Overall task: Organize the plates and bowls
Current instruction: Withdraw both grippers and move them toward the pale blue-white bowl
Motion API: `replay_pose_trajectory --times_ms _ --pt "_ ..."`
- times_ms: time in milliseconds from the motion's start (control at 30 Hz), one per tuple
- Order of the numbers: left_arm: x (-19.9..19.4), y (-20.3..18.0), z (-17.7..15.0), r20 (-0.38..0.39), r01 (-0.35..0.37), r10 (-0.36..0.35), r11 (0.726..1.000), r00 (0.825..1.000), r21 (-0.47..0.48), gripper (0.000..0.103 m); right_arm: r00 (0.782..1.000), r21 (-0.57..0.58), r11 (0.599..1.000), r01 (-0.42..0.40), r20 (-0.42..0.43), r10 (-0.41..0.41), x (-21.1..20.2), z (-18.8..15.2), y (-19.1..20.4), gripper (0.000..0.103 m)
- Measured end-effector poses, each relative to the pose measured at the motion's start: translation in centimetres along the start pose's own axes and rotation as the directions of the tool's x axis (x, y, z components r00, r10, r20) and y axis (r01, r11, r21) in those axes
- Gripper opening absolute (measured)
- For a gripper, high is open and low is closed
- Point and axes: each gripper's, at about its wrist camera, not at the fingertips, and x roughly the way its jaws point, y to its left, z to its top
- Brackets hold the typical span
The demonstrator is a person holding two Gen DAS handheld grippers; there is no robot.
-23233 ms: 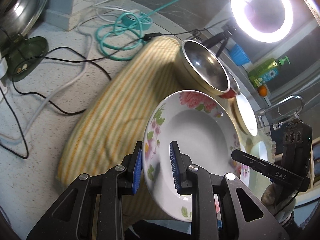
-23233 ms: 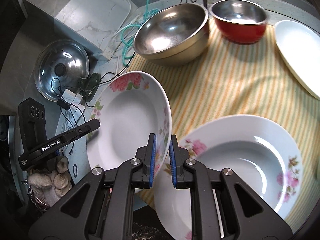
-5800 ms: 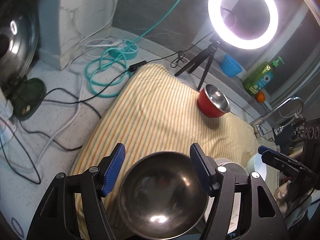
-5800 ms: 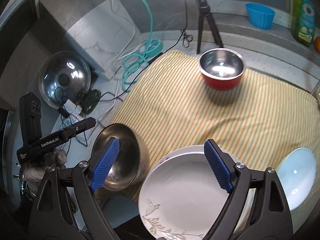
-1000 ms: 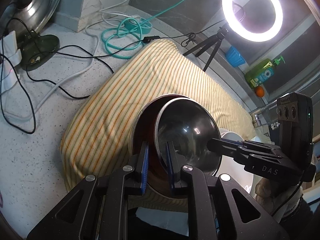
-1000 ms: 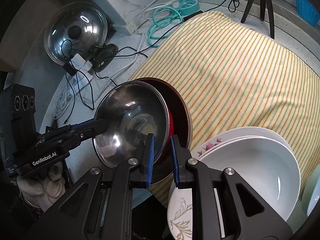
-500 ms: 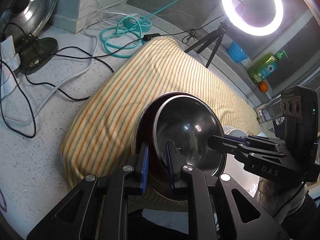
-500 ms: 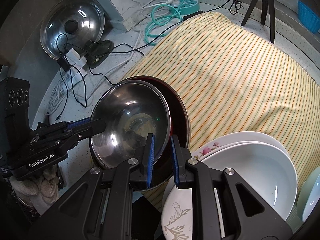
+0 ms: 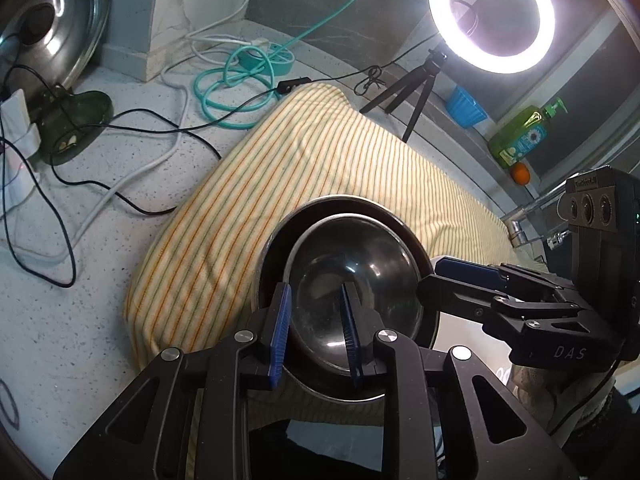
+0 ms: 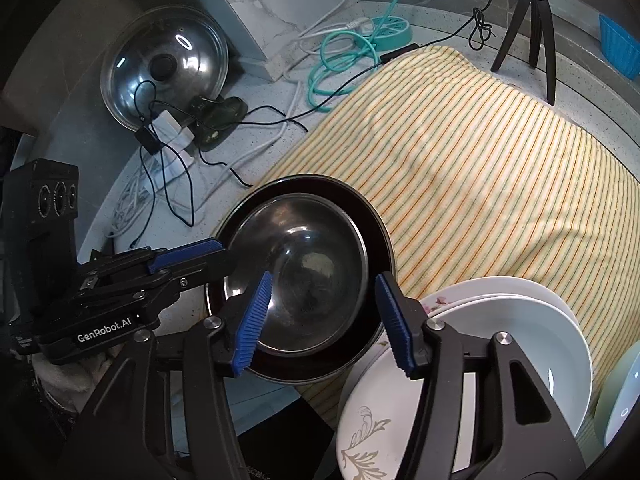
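- Left wrist view: left gripper (image 9: 314, 328) parted, jaws straddling the near rim of the small steel bowl (image 9: 356, 304) without pinching it. That bowl sits nested in the big bowl (image 9: 276, 240), lower centre, at the near corner of the striped cloth (image 9: 320, 168).
- Right gripper (image 9: 448, 270) enters from lower right, tips at the bowls' right rim.
- Right wrist view: right gripper (image 10: 324, 316) wide open, holding nothing, small steel bowl (image 10: 304, 272) dead ahead between the jaws.
- Plate stack (image 10: 500, 340) just right of the bowls, lower right; cloth beyond is free, cables crowd the upper left.

Your stacked plates (image 10: 520, 320) run off the right wrist picture's bottom edge; the right gripper (image 10: 328, 320) hides their left rim.
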Motion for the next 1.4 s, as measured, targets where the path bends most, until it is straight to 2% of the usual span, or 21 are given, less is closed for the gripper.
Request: replay_pose_trajectory --times_ms 133,267,333,400,433,533,600,633,767,1000,1200,1400 --pt "-0.6 -0.5 0.2 0.014 -0.005 0.005 1.000 1.000 0.012 0.023 1.000 0.016 1.000 -0.012 0.025 0.011 -1.2 0.1 -0.3 0.062" --pt "-1.7 -1.8 0.4 0.044 -0.016 0.014 0.999 0.999 0.044 0.031 0.998 0.031 0.999 -0.023 0.056 0.021 -2.8 -0.1 -0.6 0.063" --pt "-2.4 -2.7 0.5 0.066 -0.028 0.023 0.997 0.998 0.071 0.033 0.997 0.034 0.999 -0.019 0.078 0.016 -3.8 -0.3 -0.9 0.067" --pt "-3.0 -3.8 0.5 0.089 -0.049 0.040 0.994 0.995 0.103 0.048 0.995 0.034 0.999 -0.009 0.104 0.005 -4.9 -0.5 -1.1 0.072" --pt "-3.2 -4.2 0.6 0.101 -0.055 0.044 0.992 0.994 0.114 0.053 0.993 0.035 0.999 -0.003 0.118 -0.001 -5.6 -0.7 -1.2 0.073" --pt "-4.0 -5.7 0.6 0.134 -0.067 0.046 0.986 0.990 0.152 0.055 0.988 0.042 0.999 0.020 0.152 -0.026 -7.3 -1.2 -1.9 0.080" --pt "-4.1 -6.6 0.6 0.146 -0.081 0.055 0.981 0.988 0.179 0.065 0.984 0.049 0.998 0.037 0.171 -0.045 -8.3 -1.6 -2.4 0.085" --pt "-4.2 -7.1 0.6 0.158 -0.094 0.064 0.977 0.985 0.192 0.067 0.982 0.054 0.997 0.049 0.179 -0.057 -8.8 -1.9 -2.7 0.085" --pt "-4.2 -8.5 0.7 0.182 -0.120 0.078 0.964 0.980 0.236 0.070 0.976 0.085 0.994 0.070 0.201 -0.086 -10.5 -2.8 -4.2 0.089" --pt "-3.5 -11.1 0.5 0.187 -0.121 0.067 0.948 0.980 0.295 0.070 0.960 0.168 0.980 0.104 0.240 -0.143 -13.5 -4.6 -7.5 0.090" --pt "-2.1 -13.5 0.5 0.158 -0.074 0.023 0.943 0.987 0.326 0.070 0.941 0.253 0.956 0.146 0.264 -0.214 -16.0 -6.5 -10.9 0.090" --pt "0.2 -16.4 0.4 0.112 -0.017 -0.026 0.930 0.993 0.366 0.070 0.921 0.364 0.914 0.178 0.266 -0.285 -18.6 -9.0 -15.4 0.090"
